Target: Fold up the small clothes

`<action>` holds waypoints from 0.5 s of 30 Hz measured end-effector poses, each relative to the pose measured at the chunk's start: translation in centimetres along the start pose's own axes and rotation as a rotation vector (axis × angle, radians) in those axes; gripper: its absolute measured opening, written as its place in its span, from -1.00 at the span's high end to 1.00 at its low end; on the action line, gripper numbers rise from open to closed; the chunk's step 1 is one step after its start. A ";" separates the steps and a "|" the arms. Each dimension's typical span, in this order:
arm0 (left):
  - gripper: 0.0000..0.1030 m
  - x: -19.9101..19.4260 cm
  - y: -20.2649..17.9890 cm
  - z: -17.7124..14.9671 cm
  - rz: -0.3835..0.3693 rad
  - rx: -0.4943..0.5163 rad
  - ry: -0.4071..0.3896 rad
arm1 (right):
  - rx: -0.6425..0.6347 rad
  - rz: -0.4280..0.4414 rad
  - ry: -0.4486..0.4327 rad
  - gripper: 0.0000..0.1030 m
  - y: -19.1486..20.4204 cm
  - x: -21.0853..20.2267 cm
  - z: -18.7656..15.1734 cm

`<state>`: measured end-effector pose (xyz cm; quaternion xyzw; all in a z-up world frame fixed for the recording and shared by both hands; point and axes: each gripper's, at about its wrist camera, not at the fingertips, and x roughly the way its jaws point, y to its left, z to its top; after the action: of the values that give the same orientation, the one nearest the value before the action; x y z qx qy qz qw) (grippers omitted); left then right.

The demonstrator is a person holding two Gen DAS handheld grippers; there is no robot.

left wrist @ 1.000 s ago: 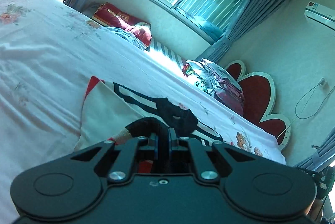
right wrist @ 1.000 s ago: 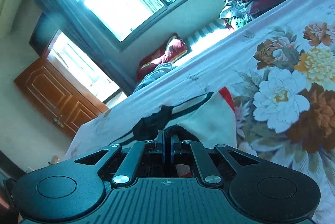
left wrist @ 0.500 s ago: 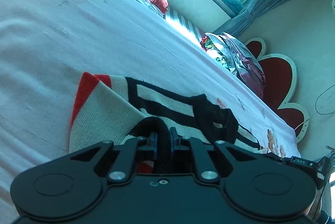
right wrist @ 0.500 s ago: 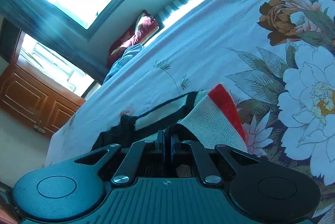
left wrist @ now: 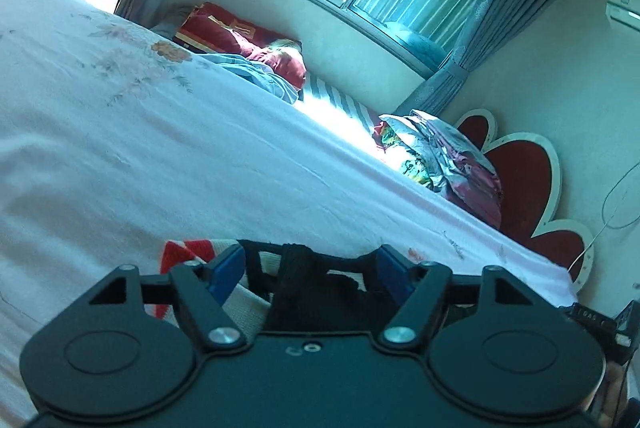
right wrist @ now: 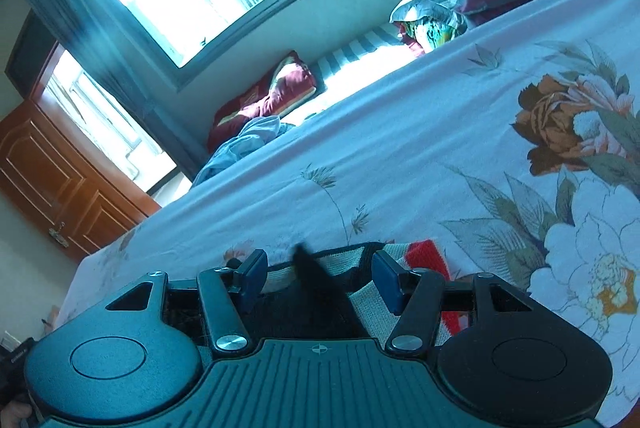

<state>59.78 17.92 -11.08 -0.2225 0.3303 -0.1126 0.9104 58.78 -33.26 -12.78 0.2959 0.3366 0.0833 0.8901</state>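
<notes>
A small knit garment (left wrist: 304,268), cream with black stripes and red trim, lies on the bed just ahead of both grippers. My left gripper (left wrist: 310,270) is open, its blue pads spread to either side of the black edge of the cloth. My right gripper (right wrist: 320,278) is open too, over the same garment (right wrist: 400,260), with a black fold standing between its pads. Most of the garment is hidden behind the gripper bodies.
The bed sheet (left wrist: 160,148) is white with a large flower print (right wrist: 580,208) on the right. Folded bedding (left wrist: 448,156) is piled by the red headboard (left wrist: 528,180). A red pillow (right wrist: 264,100) and blue cloth lie on the window bench.
Both grippers were shut on the garment's black edge and have opened, letting it go. The garment now lies lower in view, flat on the bed.
</notes>
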 end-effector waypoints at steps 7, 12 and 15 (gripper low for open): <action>0.42 3.9 -3.3 -1.1 0.168 0.323 0.189 | -0.292 -0.105 0.102 0.09 3.3 3.1 -1.8; 0.80 5.4 -4.3 -2.1 0.217 0.409 0.219 | -0.554 -0.213 0.165 0.48 5.2 6.0 -4.7; 0.91 5.3 -4.9 -2.2 0.237 0.445 0.212 | -0.627 -0.209 0.163 0.93 5.5 6.3 -5.3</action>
<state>62.13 11.04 -13.13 0.0362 0.4144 -0.0977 0.9041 60.47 -24.13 -16.23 -0.0359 0.3930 0.1141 0.9117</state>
